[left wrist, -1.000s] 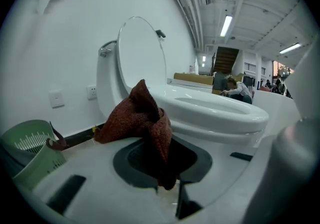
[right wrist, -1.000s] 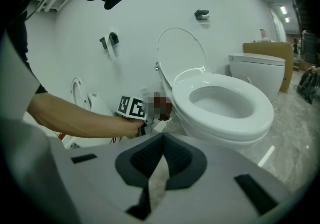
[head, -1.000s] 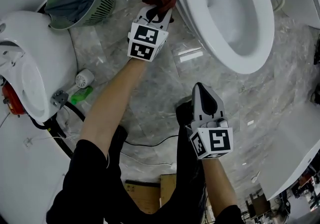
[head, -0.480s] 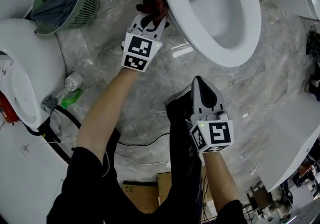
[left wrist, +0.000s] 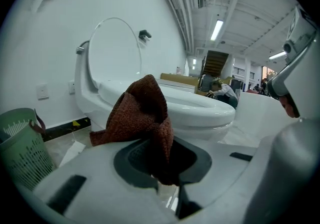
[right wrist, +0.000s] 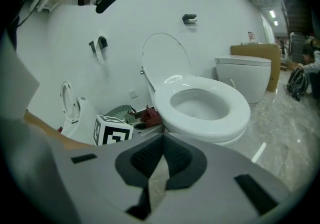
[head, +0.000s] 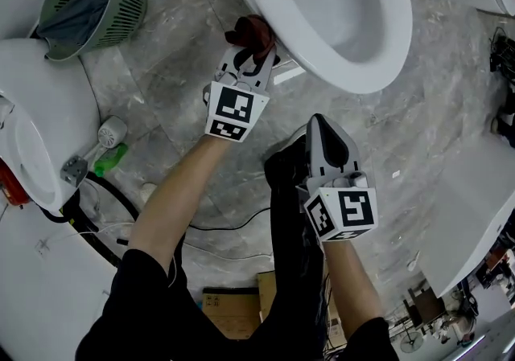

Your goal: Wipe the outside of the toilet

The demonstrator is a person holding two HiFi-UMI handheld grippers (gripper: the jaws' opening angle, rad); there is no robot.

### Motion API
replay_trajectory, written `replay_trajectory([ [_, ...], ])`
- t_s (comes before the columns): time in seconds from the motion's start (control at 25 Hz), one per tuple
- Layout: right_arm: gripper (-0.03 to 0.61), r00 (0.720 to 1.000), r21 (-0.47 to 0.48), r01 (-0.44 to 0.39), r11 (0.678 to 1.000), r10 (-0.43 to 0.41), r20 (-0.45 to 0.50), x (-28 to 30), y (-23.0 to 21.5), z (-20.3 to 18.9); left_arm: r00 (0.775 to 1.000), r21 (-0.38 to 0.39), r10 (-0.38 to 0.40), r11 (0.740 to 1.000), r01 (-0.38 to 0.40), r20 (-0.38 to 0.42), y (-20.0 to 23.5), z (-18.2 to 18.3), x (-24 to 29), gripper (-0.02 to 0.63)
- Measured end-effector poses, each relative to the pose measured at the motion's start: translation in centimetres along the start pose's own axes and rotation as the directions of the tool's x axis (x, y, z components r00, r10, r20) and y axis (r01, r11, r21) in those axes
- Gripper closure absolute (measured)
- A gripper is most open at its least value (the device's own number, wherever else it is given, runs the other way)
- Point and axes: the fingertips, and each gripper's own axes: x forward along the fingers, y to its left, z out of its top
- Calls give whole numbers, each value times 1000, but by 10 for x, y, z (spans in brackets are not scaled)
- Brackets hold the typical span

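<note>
Pinching a rust-red, coarse-knit cloth (left wrist: 145, 113), the left gripper (head: 249, 54) has its dark ribbed pads (left wrist: 135, 155) closed on the cloth's lower fold, and the rest bunches up loosely above the jaws. Just beyond the jaw tips stands the toilet (head: 378, 54), glossy white with a rounded oval bowl. The head view puts the cloth right against the bowl's outer side, under the overhanging rim. The left gripper view shows the bowl only behind the cloth, so contact cannot be confirmed there. The right gripper (head: 320, 122) has its jaws drawn together to a thin slit, with nothing between them. It hangs well apart from the bowl. Its own view alone shows the whole seat ring and the raised lid ahead of the jaws. A green slotted basket (head: 133, 10) sits well left of the left jaws, with open veined grey stone floor (head: 185, 86) between.
</note>
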Motion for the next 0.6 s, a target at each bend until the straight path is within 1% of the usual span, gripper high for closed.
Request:
replay_trajectory([
  [0.2,577,999,15,46,999,-46,-3,-11,-16,-9,1000,-44,16,999,-15,20,-29,-6,-1,563],
  [0.44,577,994,35,108,993,-109,13,-28,-44,-9,1000,-37,-11,999,12,28,-62,-12,0,563],
  [0.6,577,988,67,150,986,-152,31,-38,-64,-10,999,-40,-23,999,24,23,-85,-18,3,563],
])
